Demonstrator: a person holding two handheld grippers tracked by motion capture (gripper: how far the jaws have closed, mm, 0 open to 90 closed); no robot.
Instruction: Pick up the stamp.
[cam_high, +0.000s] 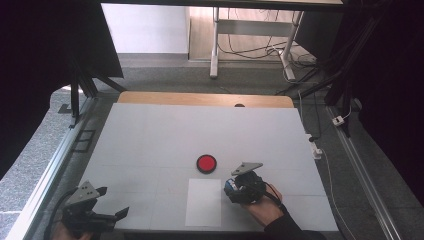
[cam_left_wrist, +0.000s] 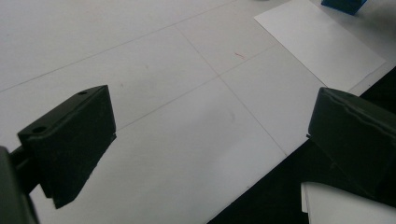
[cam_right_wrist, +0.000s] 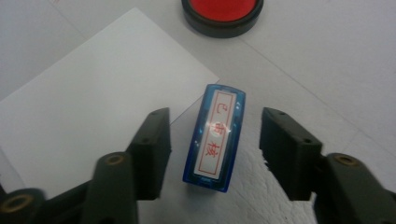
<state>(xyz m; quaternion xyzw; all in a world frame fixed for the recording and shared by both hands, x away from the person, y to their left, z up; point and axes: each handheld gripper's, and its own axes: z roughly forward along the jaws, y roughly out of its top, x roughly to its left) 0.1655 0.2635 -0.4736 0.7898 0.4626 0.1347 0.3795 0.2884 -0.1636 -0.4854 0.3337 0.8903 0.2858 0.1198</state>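
A: Big grey table (cam_high: 150, 135), bare apart from three things. White sheet of paper (cam_high: 203, 202) flat near the front edge, at about six o'clock from the round red ink pad (cam_high: 206, 163).

B: Blue stamp (cam_right_wrist: 215, 135)? Standing on the table just off the sheet's right edge, at about five o'clock from the ink pad, straddled by the right gripper (cam_right_wrist: 215, 151).

A: Right gripper's state? Jaws part-way in, one on each long side of the stamp, clear gaps on both sides, so nothing gripped yet.

B: Left gripper (cam_left_wrist: 205, 140)? Spread wide over bare table at the front left corner, holding nothing, well apart from the rest.

A: Best way through the pick-up, probably: keep the stamp centred between the jaws, squeeze evenly on the two long blue sides, pads flat and low enough on the body to stop a tilt. Then a straight lift, no drag across the paper edge.

B: Risk? One pad landing first and nudging the stamp askew or tipping it over.

A: Any writing? White label on the stamp's top, red border, three red Chinese characters in a column, likely 已审核, though glare blurs the middle one. No brand seen on the ink pad.
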